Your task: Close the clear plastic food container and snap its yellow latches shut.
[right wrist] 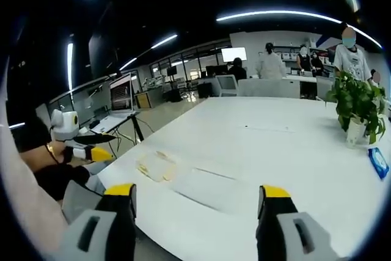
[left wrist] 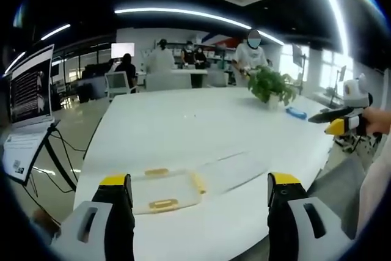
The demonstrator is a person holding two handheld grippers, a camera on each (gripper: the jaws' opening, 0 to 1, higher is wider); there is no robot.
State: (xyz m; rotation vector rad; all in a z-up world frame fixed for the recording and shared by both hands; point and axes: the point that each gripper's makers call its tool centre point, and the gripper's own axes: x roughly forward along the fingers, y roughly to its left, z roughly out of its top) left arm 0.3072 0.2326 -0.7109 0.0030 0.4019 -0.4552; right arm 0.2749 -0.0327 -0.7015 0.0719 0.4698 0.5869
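Note:
A clear plastic food container (left wrist: 168, 186) with yellow latches lies on the white table (left wrist: 183, 126) near its front edge. Its clear lid (left wrist: 235, 170) lies flat to the right of the base, folded open. My left gripper (left wrist: 198, 187) is open, held back from the table edge, with the container between and beyond its jaws. In the right gripper view the container (right wrist: 156, 166) and lid (right wrist: 204, 184) sit near the table's left edge. My right gripper (right wrist: 198, 197) is open and empty. The right gripper (left wrist: 333, 120) shows at the far right of the left gripper view, and the left gripper (right wrist: 91, 148) at the left of the right gripper view.
A potted plant (left wrist: 270, 85) and a blue object (left wrist: 296, 112) stand at the far right of the table. A laptop on a stand (left wrist: 27, 99) is off the table's left side. Several people (left wrist: 162, 56) stand at desks behind.

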